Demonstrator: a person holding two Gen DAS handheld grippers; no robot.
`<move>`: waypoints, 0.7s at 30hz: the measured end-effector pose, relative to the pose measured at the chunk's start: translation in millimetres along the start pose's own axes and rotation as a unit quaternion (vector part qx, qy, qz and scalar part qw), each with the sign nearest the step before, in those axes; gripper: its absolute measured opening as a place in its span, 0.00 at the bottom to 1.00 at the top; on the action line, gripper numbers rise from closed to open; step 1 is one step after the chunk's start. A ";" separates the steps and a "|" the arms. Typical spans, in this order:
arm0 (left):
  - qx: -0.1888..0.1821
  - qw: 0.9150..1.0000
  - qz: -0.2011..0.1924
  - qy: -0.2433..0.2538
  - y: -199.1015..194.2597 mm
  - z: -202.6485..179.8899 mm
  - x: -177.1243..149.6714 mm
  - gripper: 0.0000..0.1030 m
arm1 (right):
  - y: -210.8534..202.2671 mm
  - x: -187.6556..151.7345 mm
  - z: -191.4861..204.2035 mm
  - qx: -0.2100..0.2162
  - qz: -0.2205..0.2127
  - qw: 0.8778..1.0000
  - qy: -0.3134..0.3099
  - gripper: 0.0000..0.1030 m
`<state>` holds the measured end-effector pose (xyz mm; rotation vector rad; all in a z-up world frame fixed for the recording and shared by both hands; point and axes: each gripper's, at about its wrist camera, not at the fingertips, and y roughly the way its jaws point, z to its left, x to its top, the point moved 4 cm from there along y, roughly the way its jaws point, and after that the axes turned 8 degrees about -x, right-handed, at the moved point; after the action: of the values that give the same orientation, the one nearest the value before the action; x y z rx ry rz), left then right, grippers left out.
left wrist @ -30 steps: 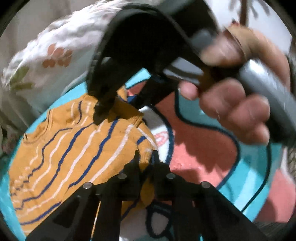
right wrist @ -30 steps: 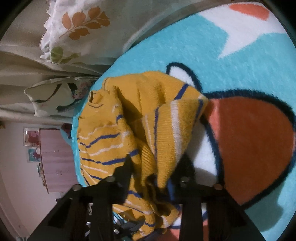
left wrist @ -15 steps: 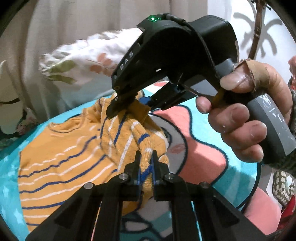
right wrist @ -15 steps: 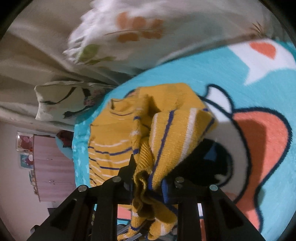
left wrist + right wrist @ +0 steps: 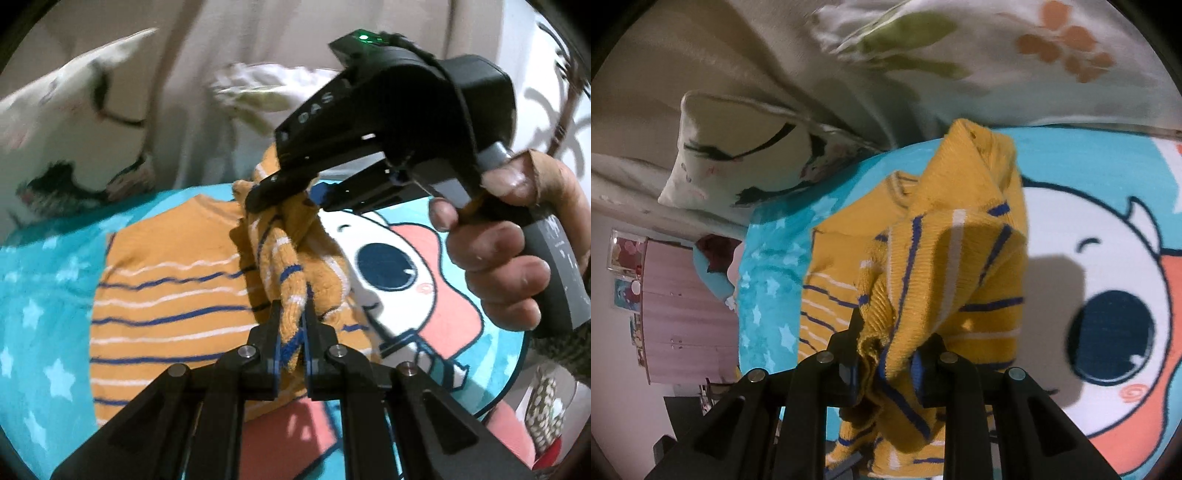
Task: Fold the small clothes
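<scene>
A small mustard-yellow sweater (image 5: 166, 295) with blue and white stripes lies partly flat on a cartoon-print blanket. My left gripper (image 5: 291, 343) is shut on a bunched striped edge of it. My right gripper (image 5: 284, 199) appears ahead in the left wrist view, shut on another part of the same edge, lifted above the flat part. In the right wrist view the right gripper (image 5: 890, 369) pinches folded sweater cloth (image 5: 945, 266) that hangs over its fingers.
The blanket (image 5: 1108, 229) is turquoise with a white and coral cartoon face. A white pillow with black lines (image 5: 62, 140) and a leaf-print pillow (image 5: 997, 48) lie beyond it. A pink cupboard (image 5: 683, 314) stands at the far left.
Both grippers have lifted the held sweater edge higher and carried it toward the pillows. The raised fold now stands over the flat part of the sweater.
</scene>
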<state>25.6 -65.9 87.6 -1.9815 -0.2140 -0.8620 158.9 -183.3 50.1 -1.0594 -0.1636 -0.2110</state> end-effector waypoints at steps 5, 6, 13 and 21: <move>0.009 0.999 -0.004 -0.039 -11.1 41.6 -4.1 0.08 | 26.3 0.8 34.0 -0.006 0.017 1.000 -0.014 0.23; 0.011 0.999 -0.005 -0.046 -13.6 49.0 -6.2 0.08 | 30.3 1.0 38.3 -0.007 0.019 1.000 -0.015 0.23; 0.021 0.995 -0.012 -0.096 -28.9 100.1 -14.6 0.08 | 64.2 5.3 74.9 -0.013 0.035 0.999 -0.023 0.21; 0.024 0.990 -0.012 -0.138 -37.6 139.9 -24.9 0.08 | 98.4 7.2 95.4 -0.027 0.050 0.998 -0.023 0.19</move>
<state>57.5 73.3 52.9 -2.0517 -0.4145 -0.5877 187.4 -53.8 14.4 -1.1229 -0.1462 -0.1014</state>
